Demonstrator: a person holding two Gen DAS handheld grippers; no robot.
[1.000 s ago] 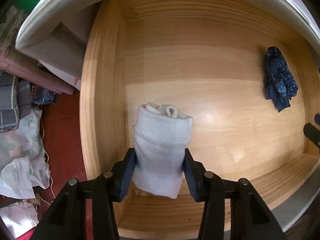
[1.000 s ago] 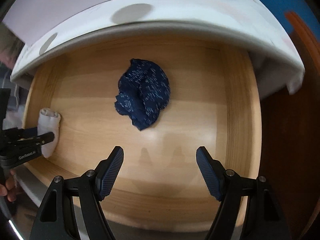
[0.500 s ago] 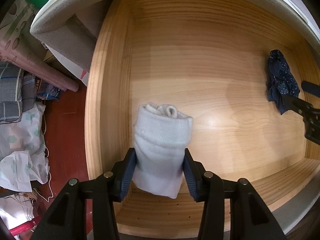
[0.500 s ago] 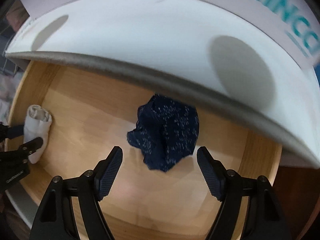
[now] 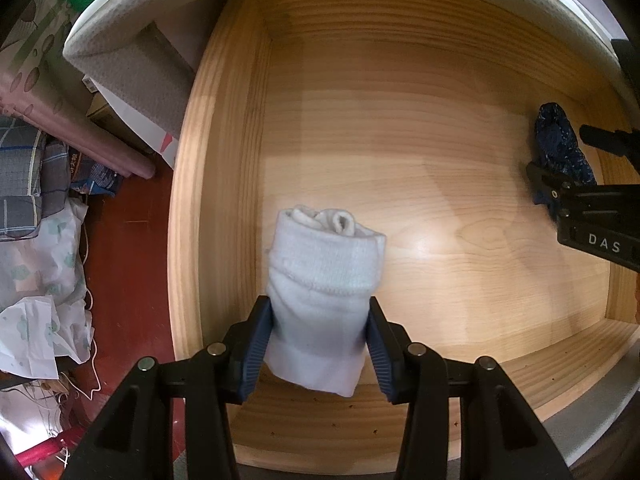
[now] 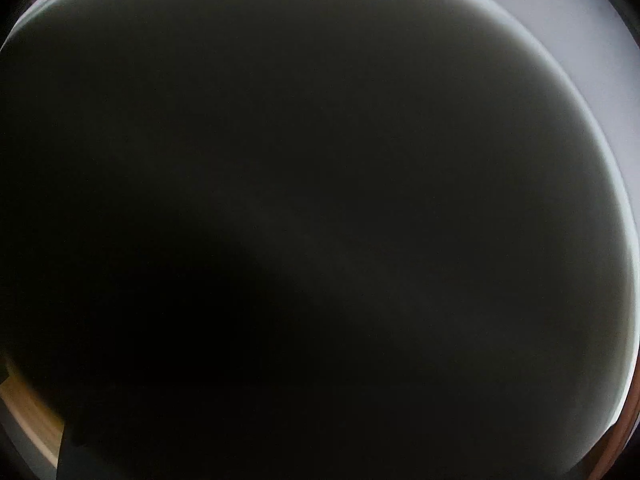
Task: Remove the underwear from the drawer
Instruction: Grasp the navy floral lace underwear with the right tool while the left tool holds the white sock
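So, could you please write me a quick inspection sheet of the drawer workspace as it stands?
Surface: wooden drawer, open, bottom mostly bare.
Job's things: white rolled garment in the left gripper; dark blue garment lying at the drawer's right side.
Clutter: fabrics and bags on the floor beside the drawer.
Grippers: left gripper shut on the white garment; right gripper straddling the blue garment, jaws opening; its own camera is blacked out.
Cables: white cord on the floor.
Surroundings: red floor.
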